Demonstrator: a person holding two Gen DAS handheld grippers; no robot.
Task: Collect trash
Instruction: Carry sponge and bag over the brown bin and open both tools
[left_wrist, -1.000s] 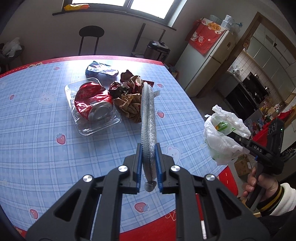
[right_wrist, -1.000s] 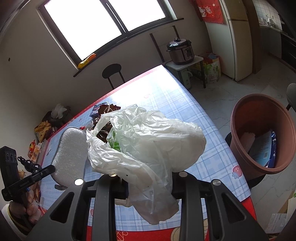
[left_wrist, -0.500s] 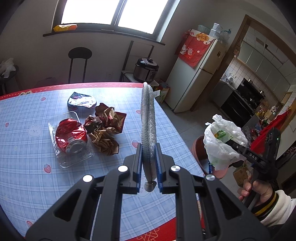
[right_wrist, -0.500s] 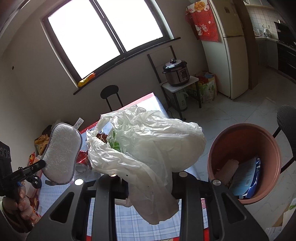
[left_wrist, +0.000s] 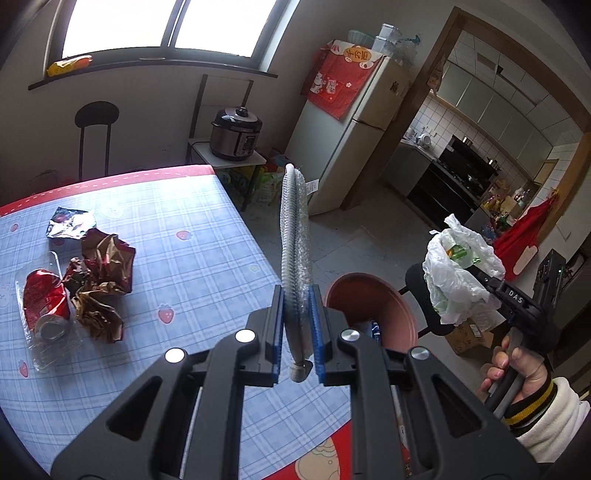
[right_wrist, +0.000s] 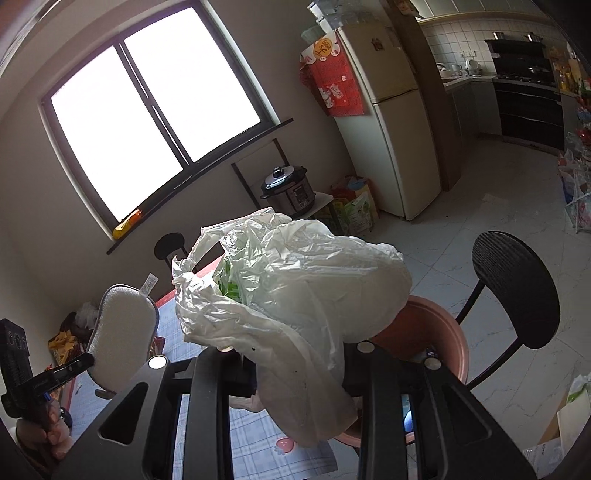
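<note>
Only in the left wrist view: crushed red can (left_wrist: 46, 308) in a clear tray (left_wrist: 55, 347), crumpled brown wrappers (left_wrist: 101, 280) and a foil scrap (left_wrist: 70, 223), all left on the table (left_wrist: 192, 258). Only in the right wrist view: flat white face of the sponge (right_wrist: 120, 341), black chair (right_wrist: 515, 291) just beside the brown bin (right_wrist: 436, 332). Bin on the floor past the table edge, partly hidden behind jaws and bag. Left gripper (left_wrist: 297, 334) tilted downward, jaws narrow, clamped on the sponge (left_wrist: 293, 254) standing edge-on. Right gripper (left_wrist: 491, 286) gripped by a hand (left_wrist: 517, 373) in a white sleeve, jaws pinching a white plastic bag (right_wrist: 295, 295) above the bin.
</note>
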